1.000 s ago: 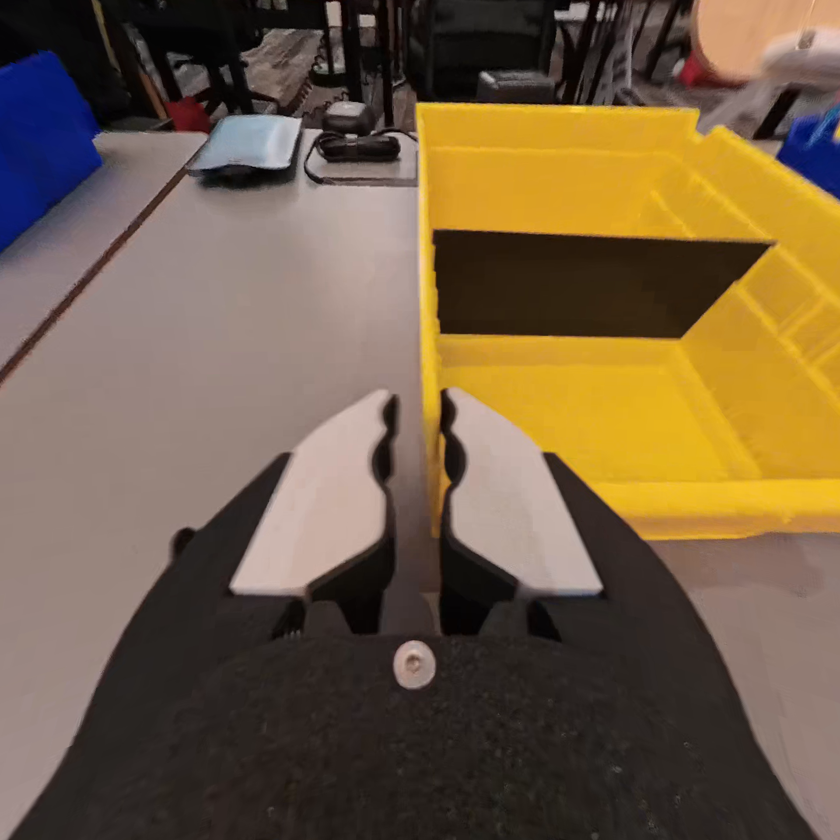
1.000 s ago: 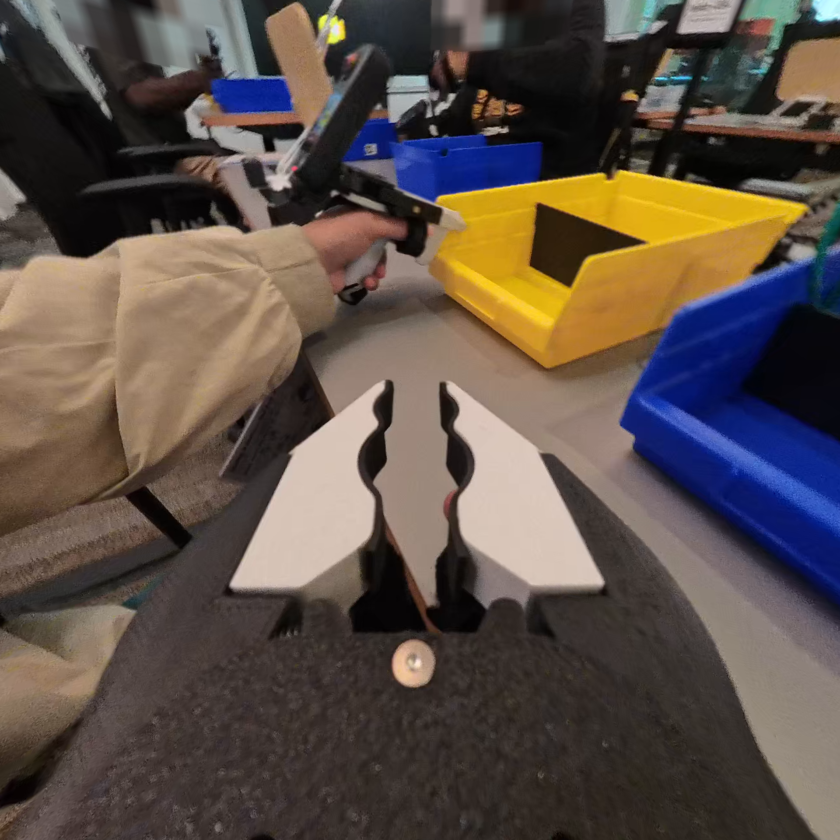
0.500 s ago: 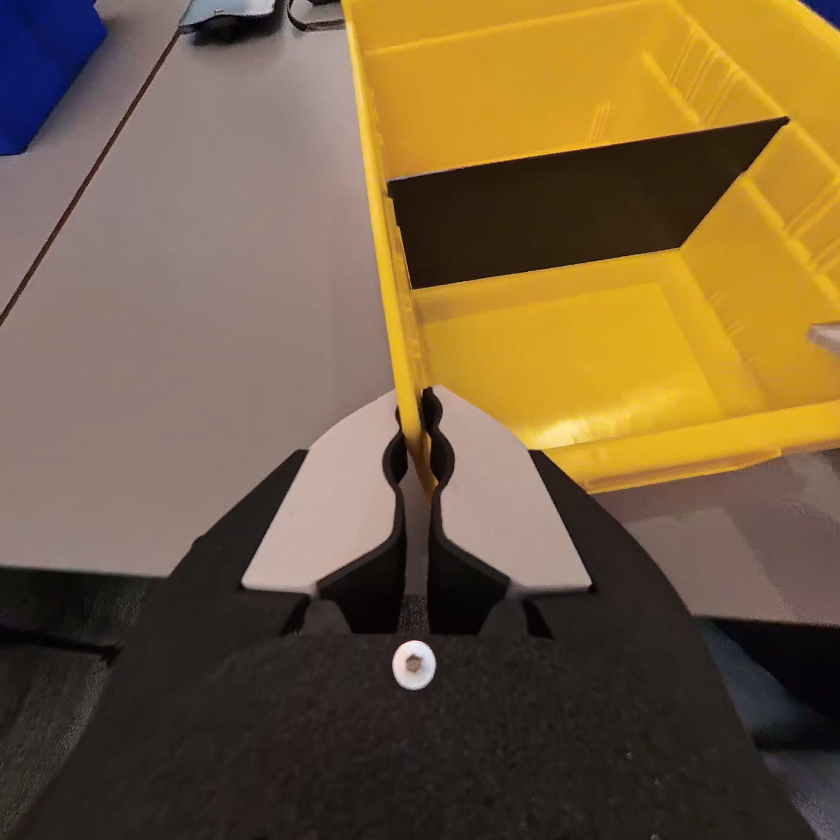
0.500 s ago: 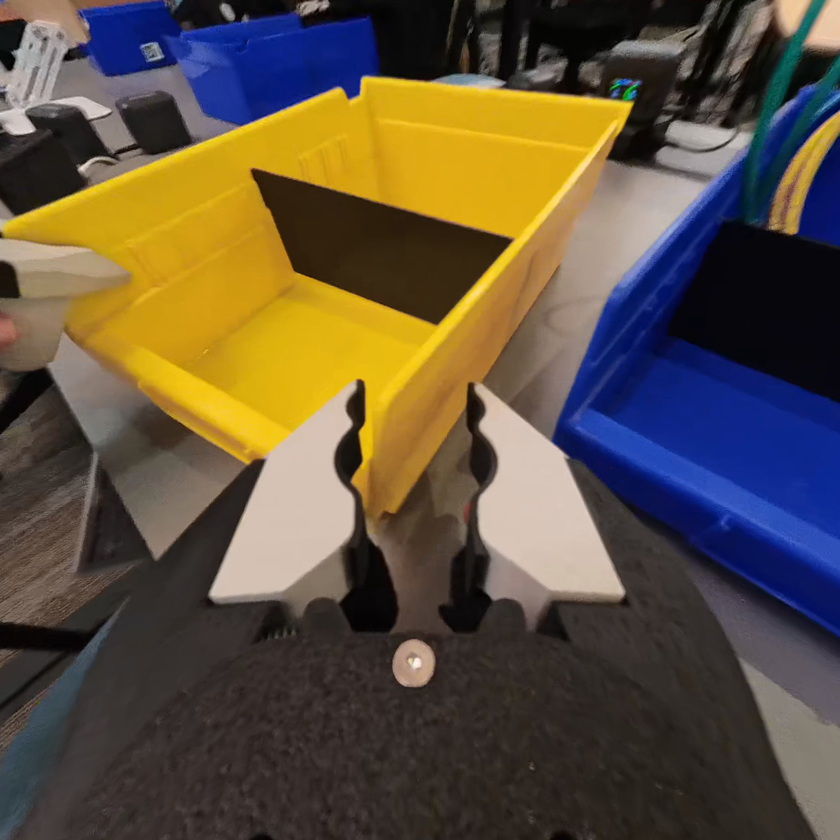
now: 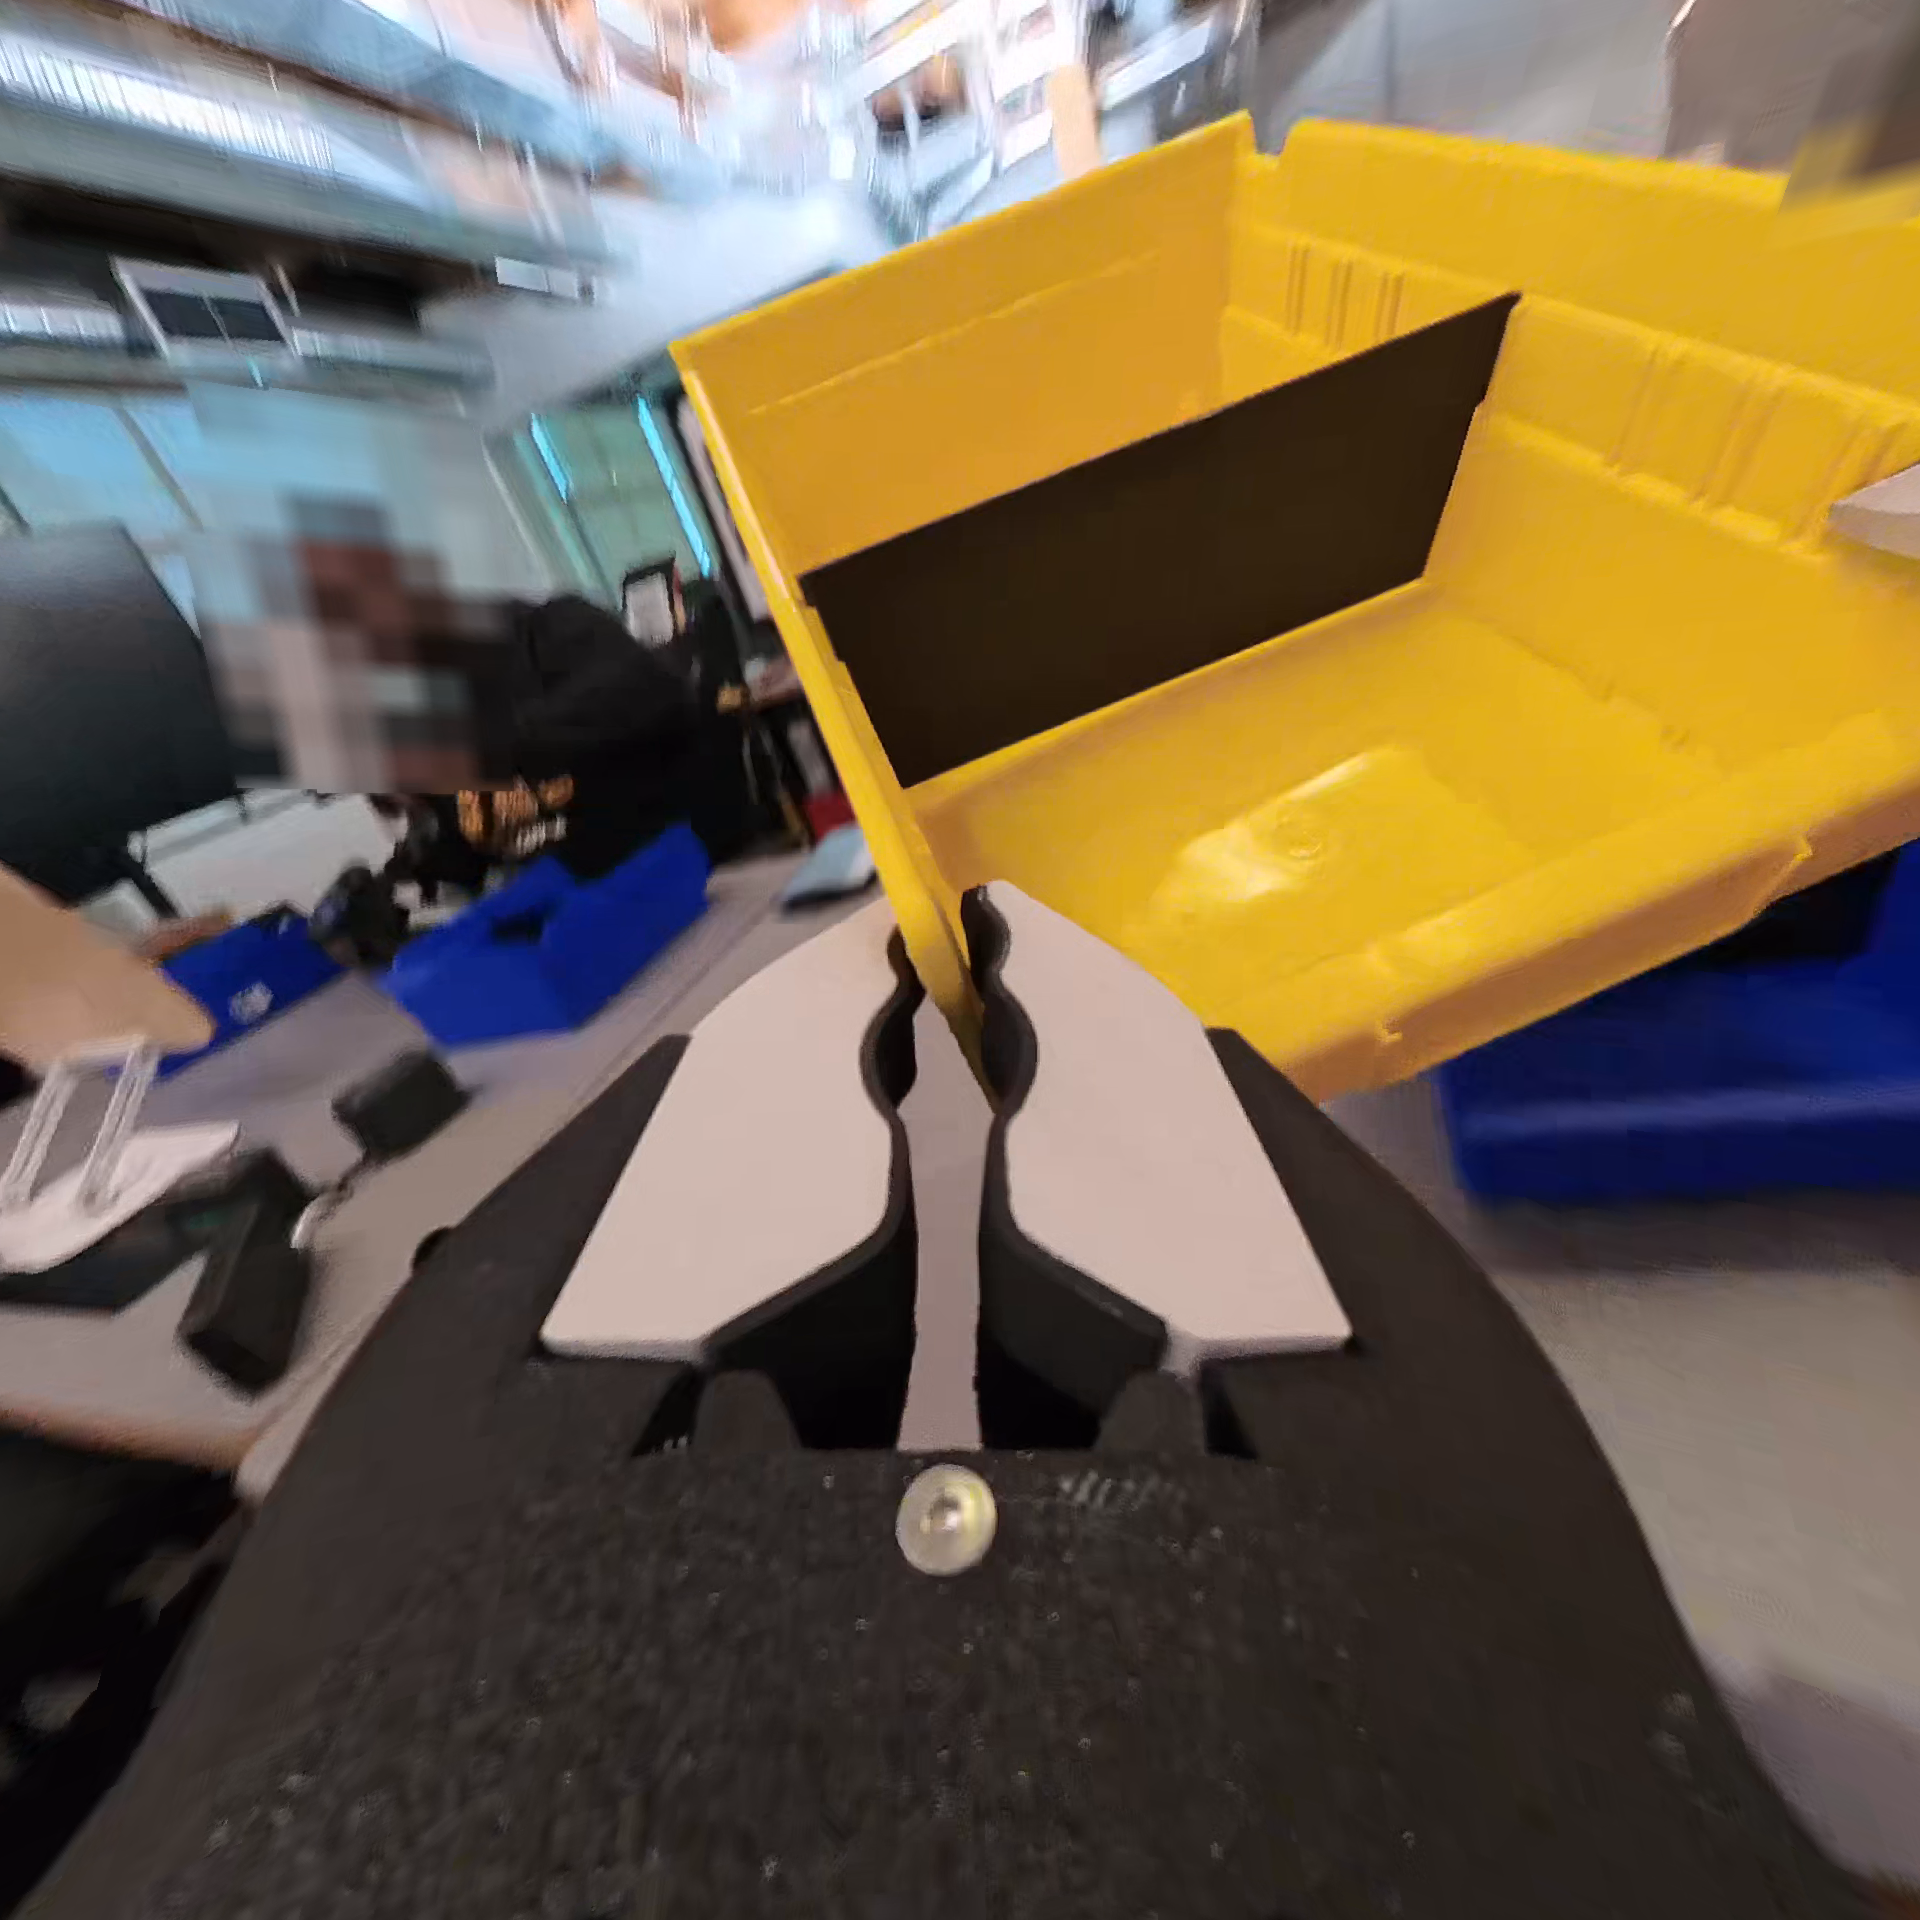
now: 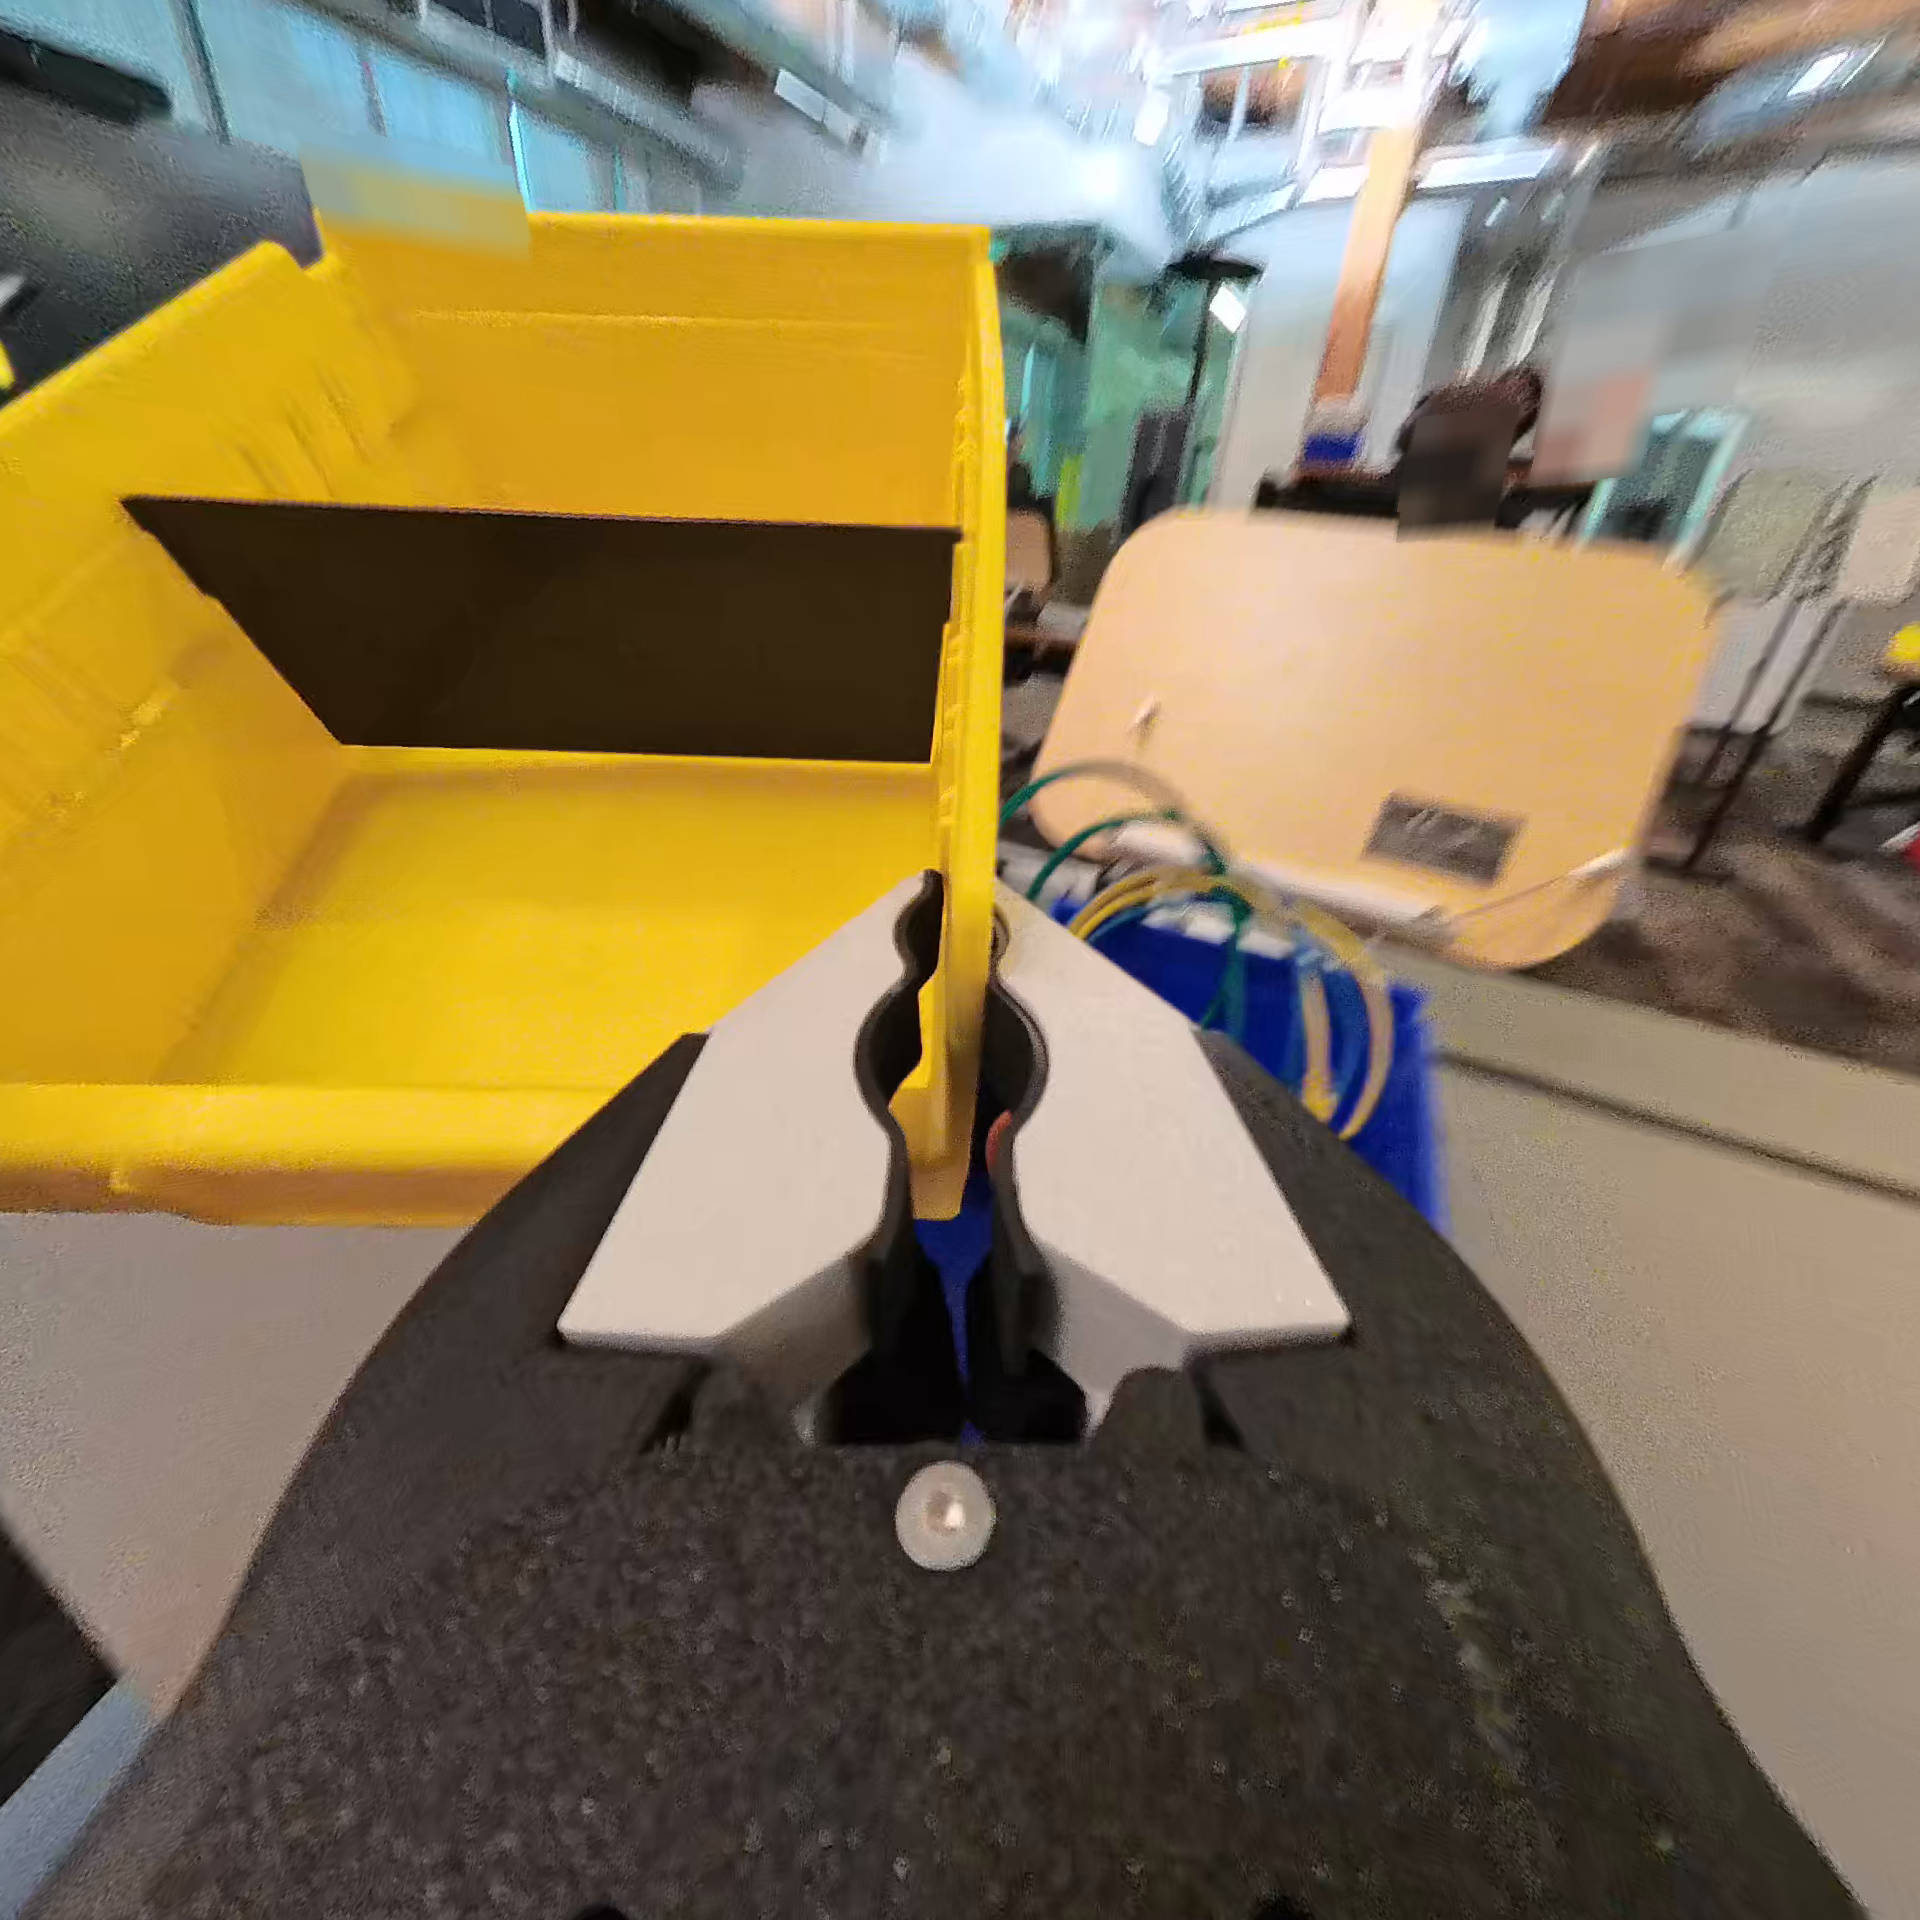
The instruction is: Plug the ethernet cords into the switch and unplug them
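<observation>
The left tongs are squeezed tight on the left side wall of the yellow bin. The right tongs are squeezed on its right side wall. The bin is up off the grey desk and tilted. It has a black divider inside and nothing else. Green and yellow cords stick out of a blue bin just behind. The room far back is blurry. I can't see a switch.

Both views are bright and evenly lit, perhaps from overhead. Beyond the sharp yellow bin, the room smears with motion blur and bends at the edges; soft glare marks its floor.
</observation>
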The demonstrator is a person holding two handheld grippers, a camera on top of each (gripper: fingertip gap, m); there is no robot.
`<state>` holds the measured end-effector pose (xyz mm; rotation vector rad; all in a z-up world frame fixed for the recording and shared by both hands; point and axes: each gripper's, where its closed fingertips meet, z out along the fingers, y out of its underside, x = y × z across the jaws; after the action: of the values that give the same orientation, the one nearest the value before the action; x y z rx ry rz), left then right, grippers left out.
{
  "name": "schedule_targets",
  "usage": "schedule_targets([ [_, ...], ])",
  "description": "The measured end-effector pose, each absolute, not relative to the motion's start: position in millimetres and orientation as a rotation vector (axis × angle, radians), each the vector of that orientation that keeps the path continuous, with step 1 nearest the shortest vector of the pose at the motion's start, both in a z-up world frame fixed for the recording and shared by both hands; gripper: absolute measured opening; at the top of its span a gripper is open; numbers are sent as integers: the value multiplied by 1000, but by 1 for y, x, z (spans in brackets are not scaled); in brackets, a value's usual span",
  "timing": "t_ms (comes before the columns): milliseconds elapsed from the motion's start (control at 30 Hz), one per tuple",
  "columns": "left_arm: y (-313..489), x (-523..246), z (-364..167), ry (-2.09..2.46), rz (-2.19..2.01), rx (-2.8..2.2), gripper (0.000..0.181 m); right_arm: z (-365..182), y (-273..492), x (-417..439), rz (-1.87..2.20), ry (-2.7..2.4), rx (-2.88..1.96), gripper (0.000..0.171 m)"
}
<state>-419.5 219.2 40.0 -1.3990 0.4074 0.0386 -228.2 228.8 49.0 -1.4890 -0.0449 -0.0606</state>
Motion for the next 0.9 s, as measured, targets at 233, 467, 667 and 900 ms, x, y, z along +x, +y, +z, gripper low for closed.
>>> schedule_targets([
  [233,207,-254,123,619,-235,-1201,7,131,159,-71,-300,125,-1390,2],
  [467,201,-41,-27,965,-400,-1443,8,-6,109,127,-491,449,-1656,1],
  [667,191,23,-113,997,-424,-1651,7,-120,99,193,-354,554,-1892,1],
  [900,181,24,-134,969,-534,-1712,11,-144,103,199,-274,570,-1970,2],
])
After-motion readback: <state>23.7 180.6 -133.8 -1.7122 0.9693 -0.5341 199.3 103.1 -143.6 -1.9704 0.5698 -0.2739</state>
